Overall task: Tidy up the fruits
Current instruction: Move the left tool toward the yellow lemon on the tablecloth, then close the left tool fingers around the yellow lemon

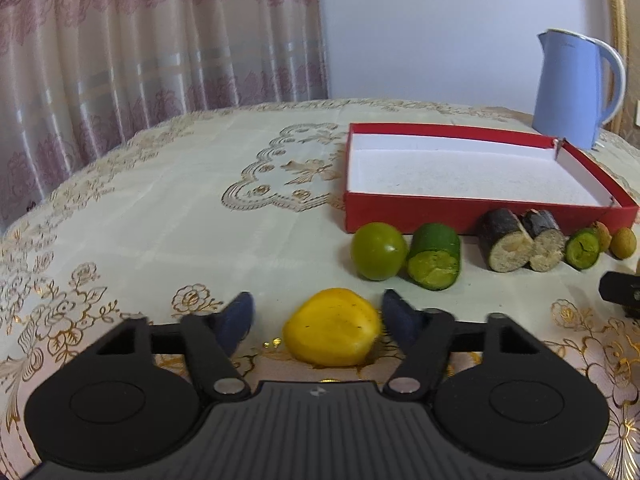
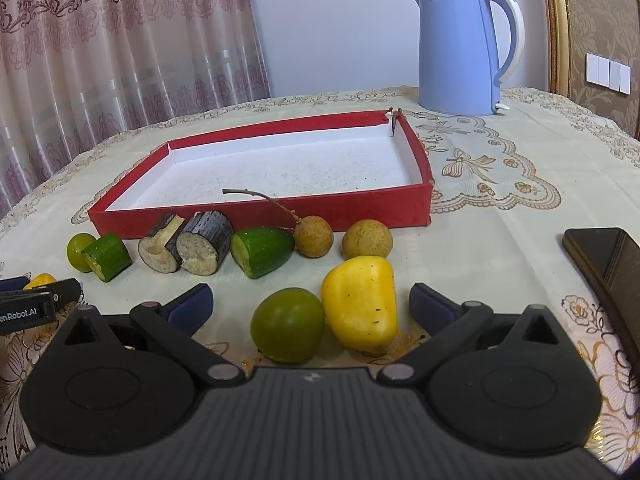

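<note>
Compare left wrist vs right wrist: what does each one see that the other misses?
Left wrist only: the left gripper head-on, jaws open either side of a yellow fruit, not pressing it.

Right wrist only: the right gripper, jaws open around a green round fruit and a yellow pepper-like fruit; a dark phone; wall switches; a stemmed longan.

Both: red tray, empty; blue kettle; the row of cut green and dark pieces; patterned tablecloth.

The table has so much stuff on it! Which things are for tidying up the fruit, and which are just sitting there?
For the job: red box, yellow fruits, green round fruits, cucumber pieces, dark cut pieces, brown longans.

Just lying about: blue kettle, black phone, curtain.
</note>
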Available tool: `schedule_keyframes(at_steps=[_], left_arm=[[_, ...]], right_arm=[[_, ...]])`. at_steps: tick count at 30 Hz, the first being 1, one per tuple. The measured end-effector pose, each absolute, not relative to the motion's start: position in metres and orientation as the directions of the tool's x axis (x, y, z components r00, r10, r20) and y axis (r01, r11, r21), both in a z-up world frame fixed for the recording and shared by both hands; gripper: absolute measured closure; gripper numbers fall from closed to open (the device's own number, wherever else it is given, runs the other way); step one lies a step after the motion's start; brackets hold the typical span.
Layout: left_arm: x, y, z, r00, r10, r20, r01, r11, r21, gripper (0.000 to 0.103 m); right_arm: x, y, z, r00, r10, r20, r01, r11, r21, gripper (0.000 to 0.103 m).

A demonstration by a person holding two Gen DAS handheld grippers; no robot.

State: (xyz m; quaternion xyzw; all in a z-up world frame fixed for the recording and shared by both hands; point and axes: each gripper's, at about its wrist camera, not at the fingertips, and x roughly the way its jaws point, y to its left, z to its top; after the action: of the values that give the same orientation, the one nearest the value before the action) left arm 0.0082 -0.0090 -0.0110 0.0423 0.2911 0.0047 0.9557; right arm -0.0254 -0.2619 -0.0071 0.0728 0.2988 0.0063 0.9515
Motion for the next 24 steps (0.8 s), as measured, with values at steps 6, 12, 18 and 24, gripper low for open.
schedule_keyframes(at_steps=[6,12,18,24], left_arm=[[0.0051,-0.0198,-0.0106,0.834,0.046,-0.549,0.033,0.99,0.134,0.058],[0.0059,-0.0165,-0.0085,0.819,0.047,-0.572,0.029,0.992,0.123,0.059],[0.0065,-0.0141,-0.0064,0.809,0.042,-0.586,0.026,0.994,0.107,0.059],[0.0073,-0.0138,-0.0043,0.808,0.044,-0.588,0.023,0.994,0.106,0.06]], right_arm=[[-0.0253,-0.261,-0.0071,0.824,0.056,-0.564,0.031,0.989,0.144,0.0],[-0.0253,-0.2618,-0.007,0.827,0.06,-0.559,0.03,0.988,0.15,0.0],[-0.026,-0.2617,-0.007,0.828,0.06,-0.557,0.03,0.988,0.151,0.0],[-0.0278,-0.2629,-0.0064,0.834,0.066,-0.548,0.028,0.986,0.161,0.0]])
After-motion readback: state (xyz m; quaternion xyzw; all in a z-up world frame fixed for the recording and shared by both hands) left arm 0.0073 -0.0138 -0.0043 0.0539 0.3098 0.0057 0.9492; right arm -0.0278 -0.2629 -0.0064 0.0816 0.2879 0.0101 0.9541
